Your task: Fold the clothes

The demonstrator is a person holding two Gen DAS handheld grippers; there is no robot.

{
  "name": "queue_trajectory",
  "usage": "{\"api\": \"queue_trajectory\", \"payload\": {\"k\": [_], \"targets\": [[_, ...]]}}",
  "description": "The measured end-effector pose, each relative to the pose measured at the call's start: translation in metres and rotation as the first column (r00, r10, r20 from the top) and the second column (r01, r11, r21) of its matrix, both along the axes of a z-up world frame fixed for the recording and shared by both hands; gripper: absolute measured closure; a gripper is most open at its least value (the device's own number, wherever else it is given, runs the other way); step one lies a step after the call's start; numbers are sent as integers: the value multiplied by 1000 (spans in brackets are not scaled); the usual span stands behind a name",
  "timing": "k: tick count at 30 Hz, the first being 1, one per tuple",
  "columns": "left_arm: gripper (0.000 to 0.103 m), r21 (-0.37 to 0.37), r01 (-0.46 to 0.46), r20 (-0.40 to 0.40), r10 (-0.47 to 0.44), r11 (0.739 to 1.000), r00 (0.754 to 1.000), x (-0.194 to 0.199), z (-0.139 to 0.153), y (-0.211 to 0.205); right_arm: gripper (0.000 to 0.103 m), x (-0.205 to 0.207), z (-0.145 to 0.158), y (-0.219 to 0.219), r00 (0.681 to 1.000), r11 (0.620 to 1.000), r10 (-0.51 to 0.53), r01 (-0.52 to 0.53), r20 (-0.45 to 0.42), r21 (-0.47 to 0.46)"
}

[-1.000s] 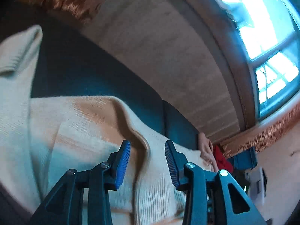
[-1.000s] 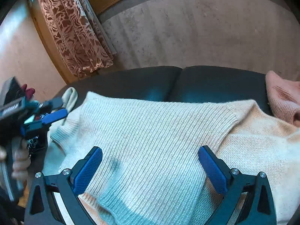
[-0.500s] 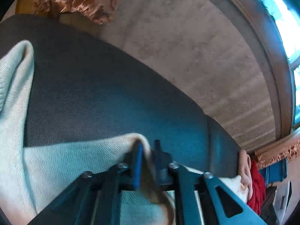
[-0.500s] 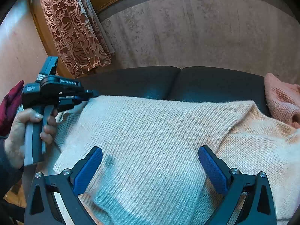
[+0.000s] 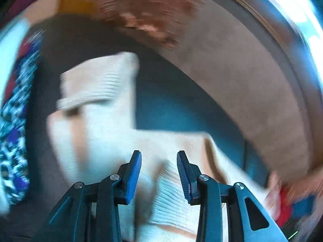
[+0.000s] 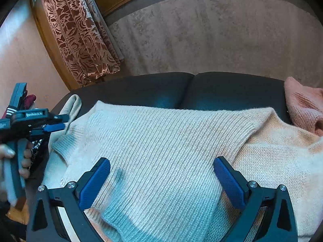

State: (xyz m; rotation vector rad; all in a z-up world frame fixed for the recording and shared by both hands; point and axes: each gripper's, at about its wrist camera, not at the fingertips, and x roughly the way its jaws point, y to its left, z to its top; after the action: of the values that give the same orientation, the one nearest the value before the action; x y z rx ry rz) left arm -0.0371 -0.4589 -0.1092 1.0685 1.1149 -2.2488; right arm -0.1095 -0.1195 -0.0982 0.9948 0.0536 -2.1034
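A cream knit sweater (image 6: 165, 147) lies spread on a dark sofa seat (image 6: 222, 88), one part folded across its body. My right gripper (image 6: 161, 173) hovers wide open and empty just above the sweater's middle. My left gripper (image 5: 158, 169) is open and empty over the sweater's left part (image 5: 105, 125); this view is motion-blurred. It also shows in the right wrist view (image 6: 54, 127) at the sweater's left edge, near a ribbed cuff (image 6: 68, 141). A sleeve end (image 5: 101, 80) lies ahead of it.
A pink knit garment (image 6: 302, 104) lies at the sofa's right end. A patterned brown curtain (image 6: 80, 34) hangs at the back left beside a beige textured wall (image 6: 212, 36). A patterned blue and white cloth (image 5: 14, 121) is at the far left.
My left gripper let go of the sweater's edge, opened, and pulled back to the left. The right gripper has stayed open in place.
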Motion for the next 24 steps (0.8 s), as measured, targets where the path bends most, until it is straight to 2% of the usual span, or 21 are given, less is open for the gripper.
{"api": "queue_trajectory", "payload": {"k": [3, 5, 7, 9, 11, 12, 15, 16, 19, 21, 24], "targets": [[62, 98, -128, -29, 131, 987, 991, 11, 7, -34, 0, 0, 0, 1, 1000, 1000, 0, 0, 1, -5], [57, 122, -164, -18, 168, 979, 986, 6, 11, -45, 0, 0, 0, 2, 1000, 1000, 1, -1, 2, -11], [56, 91, -164, 18, 163, 982, 986, 7, 13, -54, 0, 0, 0, 3, 1000, 1000, 1, -1, 6, -20], [55, 17, -123, 74, 121, 992, 990, -9, 17, -54, 0, -2, 0, 6, 1000, 999, 2, -1, 15, -42], [55, -44, -124, 125, 128, 991, 984, -21, 18, -56, 0, -3, 1, 9, 1000, 998, 3, -1, 25, -63], [55, -52, -148, 158, 155, 988, 975, -30, 15, -59, 0, -4, 1, 11, 1000, 997, 4, -1, 31, -75], [55, 30, -232, 201, 222, 972, 954, -35, 0, -75, 0, -4, 2, 13, 999, 996, 5, -1, 40, -95], [55, 32, -246, 214, 234, 969, 948, -37, -4, -78, 0, -4, 3, 14, 999, 995, 5, -1, 41, -97], [55, -11, -280, 235, 275, 960, 932, -45, -10, -87, 0, -3, 4, 12, 999, 996, 4, 0, 37, -90], [55, -57, -298, 246, 302, 953, 921, -47, -11, -92, 0, -1, 4, 7, 1000, 998, 2, -1, 21, -57], [57, -74, -315, 263, 324, 946, 909, -48, -10, -97, 0, 4, 4, -2, 1000, 1000, 0, 0, -10, 3]]}}
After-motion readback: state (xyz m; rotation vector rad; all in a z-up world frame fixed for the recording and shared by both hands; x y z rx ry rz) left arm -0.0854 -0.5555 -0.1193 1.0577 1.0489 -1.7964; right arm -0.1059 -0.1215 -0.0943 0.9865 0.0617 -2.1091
